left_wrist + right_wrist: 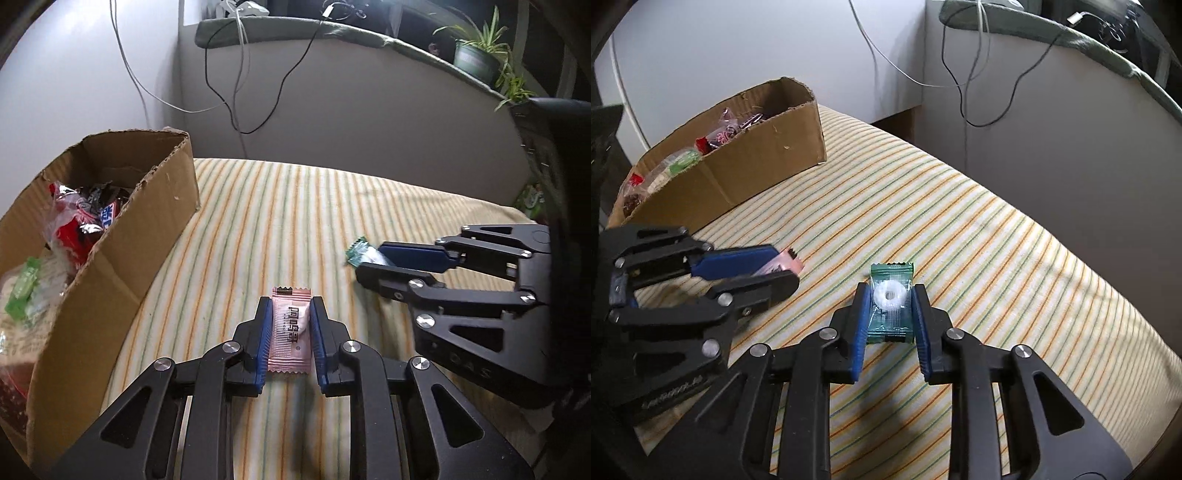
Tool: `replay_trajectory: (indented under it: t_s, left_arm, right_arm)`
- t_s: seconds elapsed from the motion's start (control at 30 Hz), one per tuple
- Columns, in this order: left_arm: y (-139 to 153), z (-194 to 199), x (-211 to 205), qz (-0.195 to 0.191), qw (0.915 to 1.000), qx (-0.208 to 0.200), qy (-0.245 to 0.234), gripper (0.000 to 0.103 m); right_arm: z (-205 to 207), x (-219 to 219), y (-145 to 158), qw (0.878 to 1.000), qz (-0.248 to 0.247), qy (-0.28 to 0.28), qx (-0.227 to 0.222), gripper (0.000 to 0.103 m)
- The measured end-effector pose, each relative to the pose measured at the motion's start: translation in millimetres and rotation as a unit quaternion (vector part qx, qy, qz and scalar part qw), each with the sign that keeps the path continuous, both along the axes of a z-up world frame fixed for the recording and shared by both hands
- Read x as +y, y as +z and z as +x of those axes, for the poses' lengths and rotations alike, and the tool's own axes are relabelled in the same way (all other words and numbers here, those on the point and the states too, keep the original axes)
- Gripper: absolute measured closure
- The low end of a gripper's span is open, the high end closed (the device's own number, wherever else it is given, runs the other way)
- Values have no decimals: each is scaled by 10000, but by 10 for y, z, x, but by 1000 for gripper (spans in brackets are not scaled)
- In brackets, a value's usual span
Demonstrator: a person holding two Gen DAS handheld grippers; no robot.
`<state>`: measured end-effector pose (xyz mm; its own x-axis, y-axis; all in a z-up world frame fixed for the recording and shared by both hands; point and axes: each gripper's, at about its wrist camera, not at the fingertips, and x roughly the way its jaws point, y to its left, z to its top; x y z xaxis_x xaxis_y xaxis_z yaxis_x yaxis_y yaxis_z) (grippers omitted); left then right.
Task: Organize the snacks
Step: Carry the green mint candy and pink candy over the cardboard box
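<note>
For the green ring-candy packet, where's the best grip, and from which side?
Across its long edges at the middle, coming from the near end. The green packet lies flat on the striped cloth, lengthwise between the right gripper's pads, which already pinch it there.

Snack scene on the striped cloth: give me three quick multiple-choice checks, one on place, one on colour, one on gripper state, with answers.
1. Where does the cardboard box stand relative to the two grippers?
A. Beyond them, towards the left gripper's side
B. Between them
C. Behind the right gripper, off the cloth

2. What colour is the wrapper of the ring candy in the right gripper?
A. Pink
B. Green
C. Red

3. What is the left gripper doing?
A. Open over bare cloth
B. Shut with nothing in it
C. Shut on the pink candy packet

Answers: 1 A, the box sits ahead and left in both wrist views. 2 B, the clear green wrapper shows a white ring inside. 3 C, both blue pads press the packet's sides.
</note>
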<state>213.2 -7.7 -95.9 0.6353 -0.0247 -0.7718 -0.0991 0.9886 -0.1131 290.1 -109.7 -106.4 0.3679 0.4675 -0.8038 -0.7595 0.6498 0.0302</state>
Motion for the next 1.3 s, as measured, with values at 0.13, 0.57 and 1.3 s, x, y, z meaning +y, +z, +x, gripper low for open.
replay_trajectory:
  t_s: [0.13,0.57,1.3]
  left_arm:
    - [72,-180,4,-150,9997,-141,-97,84]
    - [554,-608,309,-364,9968,-710,-61,84]
    - [893,-1165,1360,-234,9890,-1252,756,85]
  right_arm:
    - [-86,-16,32,9999,-65,-80,60,81]
    - [-534,51,404,9997,-39,-182,-141,81]
    - [-988,1099,869,9981,242,409,-389,81]
